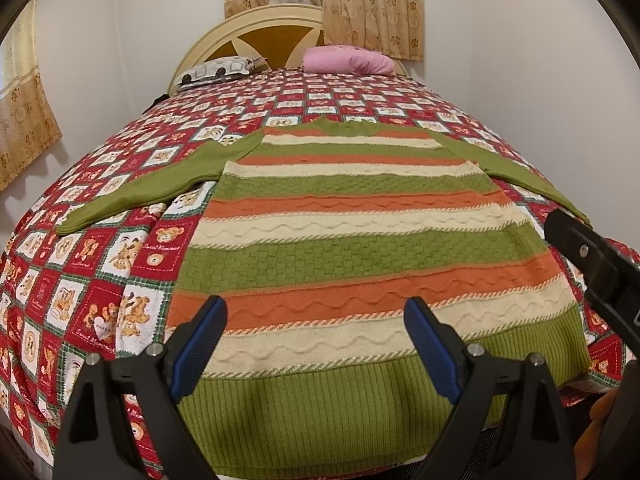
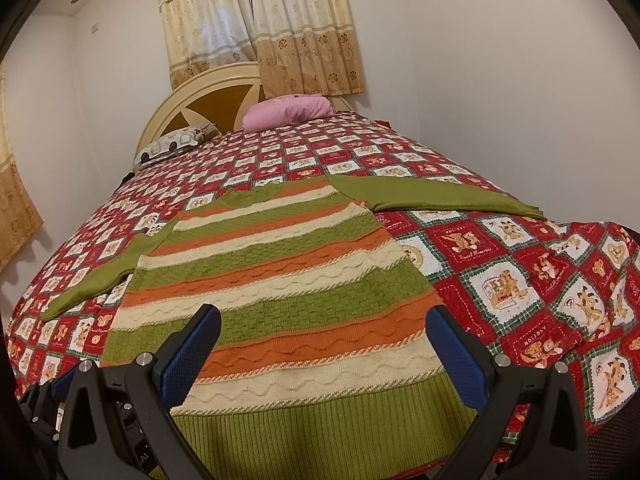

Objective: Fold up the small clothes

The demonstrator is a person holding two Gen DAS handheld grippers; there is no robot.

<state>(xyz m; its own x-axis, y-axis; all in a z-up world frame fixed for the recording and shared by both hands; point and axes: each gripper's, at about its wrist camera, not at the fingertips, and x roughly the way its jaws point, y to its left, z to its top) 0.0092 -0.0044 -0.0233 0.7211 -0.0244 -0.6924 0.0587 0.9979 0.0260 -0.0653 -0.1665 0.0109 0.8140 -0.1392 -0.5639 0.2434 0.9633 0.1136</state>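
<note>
Left gripper (image 1: pixel 316 320): tilted down over the near hem, jaws spread wide, nothing between the blue pads (image 1: pixel 202 344).
Right gripper (image 2: pixel 324 330): same downward tilt, jaws wide apart and empty, above the hem's right half.
Sweater (image 1: pixel 360 248): striped green, orange and cream knit, laid flat on the bedspread (image 1: pixel 92 280), ribbed hem nearest, collar farthest, both green sleeves spread outward.
Left view only: the black body of the other gripper at the right edge, over the right sleeve's cuff; a window curtain on the left wall.
Right view only: the right sleeve (image 2: pixel 432 200) in full, ending clear on the bedspread; part of the left gripper at the lower left corner.
Far end: patterned pillow (image 1: pixel 216 70), pink pillow (image 1: pixel 348 60), rounded headboard (image 1: pixel 256 36), curtains (image 1: pixel 360 0).
</note>
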